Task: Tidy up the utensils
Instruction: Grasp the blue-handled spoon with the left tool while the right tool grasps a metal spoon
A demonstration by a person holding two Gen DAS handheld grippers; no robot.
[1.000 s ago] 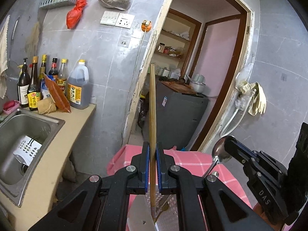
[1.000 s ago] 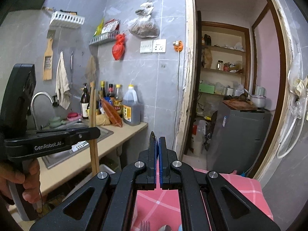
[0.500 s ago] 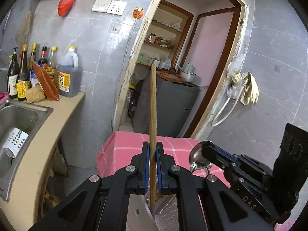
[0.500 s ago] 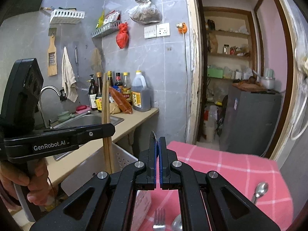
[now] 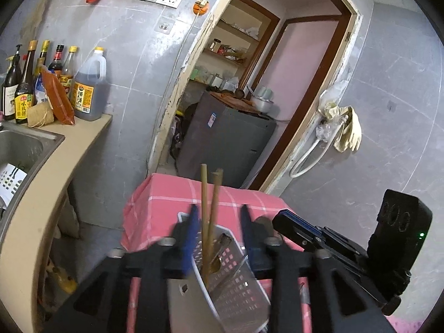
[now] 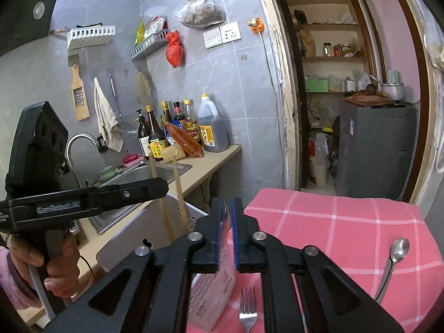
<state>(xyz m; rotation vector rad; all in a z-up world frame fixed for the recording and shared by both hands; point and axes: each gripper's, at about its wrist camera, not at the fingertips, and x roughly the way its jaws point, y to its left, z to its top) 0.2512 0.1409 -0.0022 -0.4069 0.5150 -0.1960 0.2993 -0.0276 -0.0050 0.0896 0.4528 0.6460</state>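
Two wooden chopsticks (image 5: pixel 206 208) stand in a white perforated utensil holder (image 5: pixel 236 285) on the pink checked cloth (image 5: pixel 166 199). My left gripper (image 5: pixel 219 230) is opening around them, its blurred fingers apart on either side and not touching. A thin metal handle (image 5: pixel 233 270) leans in the holder. My right gripper (image 6: pixel 227 227) hangs over the holder (image 6: pixel 213 294), its jaws opening to a narrow gap with only blur between them. On the cloth (image 6: pixel 333 222) lie a fork (image 6: pixel 248 313) and a spoon (image 6: pixel 396 255). The right wrist view shows the left gripper (image 6: pixel 158 188) beside the chopsticks (image 6: pixel 179 194).
Left of the table runs a beige counter (image 5: pixel 69 161) with a steel sink (image 6: pixel 144 174) and several sauce bottles (image 5: pixel 86 88). Behind the table are an open doorway and a grey cabinet (image 5: pixel 227 144). A hand (image 6: pixel 55 263) holds the left gripper's handle.
The left gripper's fingers have spread and let go of the chopsticks, which now stand lower in the holder. Both grippers have sunk. The right gripper's jaws have parted slightly.
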